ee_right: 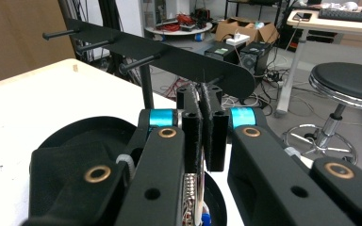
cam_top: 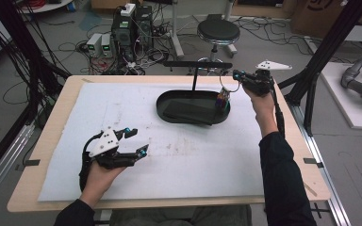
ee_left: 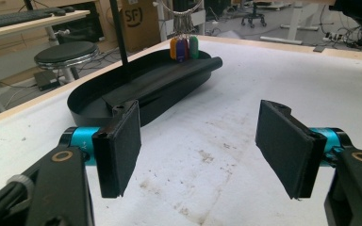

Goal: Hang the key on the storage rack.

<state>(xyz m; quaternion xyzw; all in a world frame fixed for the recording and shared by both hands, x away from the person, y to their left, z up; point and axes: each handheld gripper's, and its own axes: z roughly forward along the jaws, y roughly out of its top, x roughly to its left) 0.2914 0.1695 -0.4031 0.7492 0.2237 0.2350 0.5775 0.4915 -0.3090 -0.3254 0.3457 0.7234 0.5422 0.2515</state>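
A key ring (cam_top: 228,86) with coloured tags (cam_top: 222,99) hangs from my right gripper (cam_top: 236,74), which is shut on the ring above the right end of a black oval tray (cam_top: 162,104). The tags dangle just over the tray's rim. In the right gripper view the jaws (ee_right: 202,96) are pressed together with the metal ring (ee_right: 189,188) below them, close to the black peg rack (ee_right: 169,55). My left gripper (cam_top: 139,141) is held open over the white mat, front left. In its own view the left gripper (ee_left: 198,146) holds nothing, and the tray (ee_left: 94,96) and tags (ee_left: 184,47) lie ahead.
The peg rack (cam_top: 198,64) stands on a post rising from the tray's back. The white mat (cam_top: 122,108) covers most of the wooden table (cam_top: 56,117). Beyond the far edge stand a stool (cam_top: 218,32) and computer boxes (cam_top: 132,28) amid cables.
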